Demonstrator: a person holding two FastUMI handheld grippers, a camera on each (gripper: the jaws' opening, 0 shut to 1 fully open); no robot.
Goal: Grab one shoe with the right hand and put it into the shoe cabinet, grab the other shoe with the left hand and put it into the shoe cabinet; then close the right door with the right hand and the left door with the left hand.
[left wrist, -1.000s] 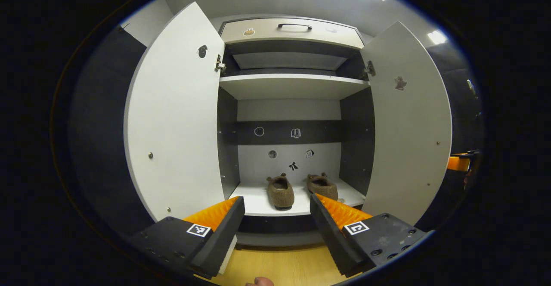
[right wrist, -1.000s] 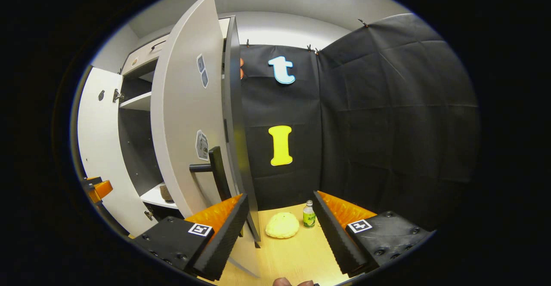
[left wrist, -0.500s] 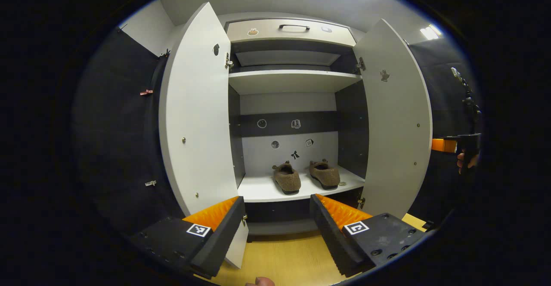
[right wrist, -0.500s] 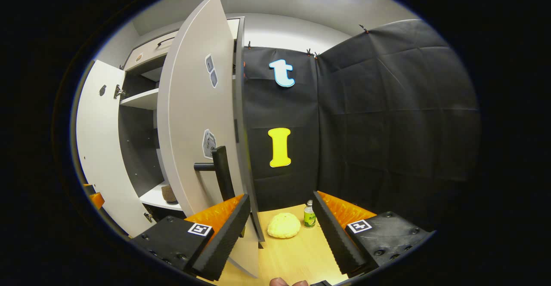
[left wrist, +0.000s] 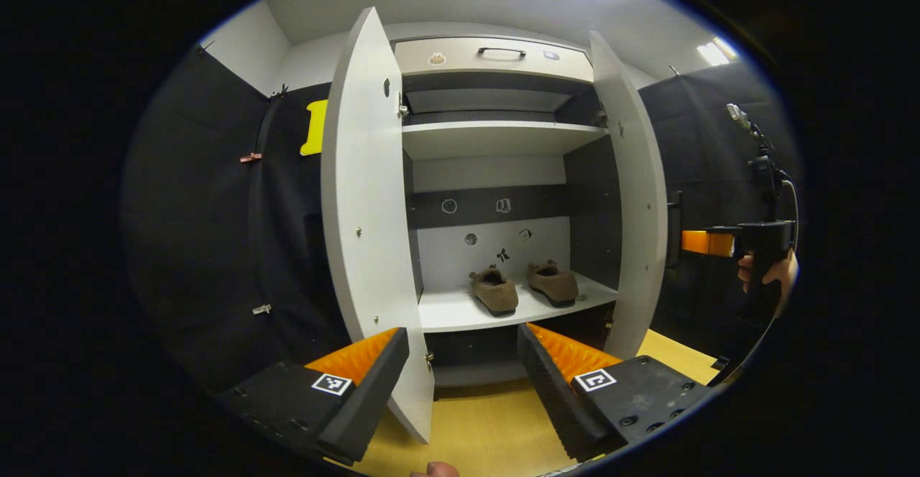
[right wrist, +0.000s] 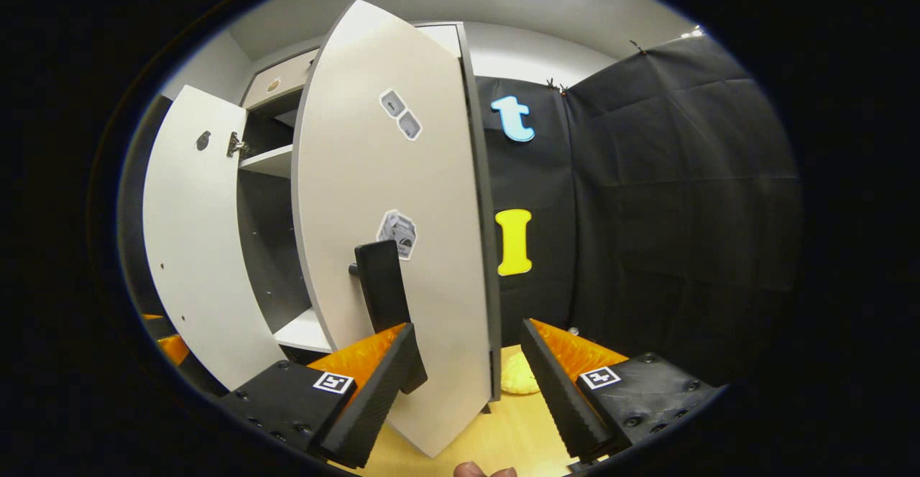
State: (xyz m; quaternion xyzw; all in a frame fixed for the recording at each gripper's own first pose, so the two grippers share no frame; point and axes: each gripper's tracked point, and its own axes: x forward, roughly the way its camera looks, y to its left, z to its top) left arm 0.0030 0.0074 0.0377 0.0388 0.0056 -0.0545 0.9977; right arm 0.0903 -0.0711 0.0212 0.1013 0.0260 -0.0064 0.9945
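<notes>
Two brown shoes, the left shoe (left wrist: 494,292) and the right shoe (left wrist: 553,283), lie side by side on the bottom shelf of the shoe cabinet (left wrist: 496,138). The left door (left wrist: 366,211) stands wide open; the right door (left wrist: 634,197) is swung partway in. My left gripper (left wrist: 461,332) is open and holds nothing, set back from the cabinet near the left door's lower edge. My right gripper (right wrist: 467,327) is open at the right door's (right wrist: 402,197) outer face, by its black handle (right wrist: 381,294). Far right in the left gripper view, a hand (left wrist: 767,273) holds the right gripper (left wrist: 708,242).
A yellow soft object (right wrist: 519,380) lies on the wooden floor (right wrist: 517,430) behind the right door. Black cloth walls (right wrist: 668,211) close in the booth on both sides. A drawer with a handle (left wrist: 501,52) tops the cabinet. The left gripper (right wrist: 169,344) shows past the left door (right wrist: 194,240).
The right door has swung partway toward shut as my right gripper came round to its outer face. My left gripper has drawn back and shifted left, so the shoes look smaller.
</notes>
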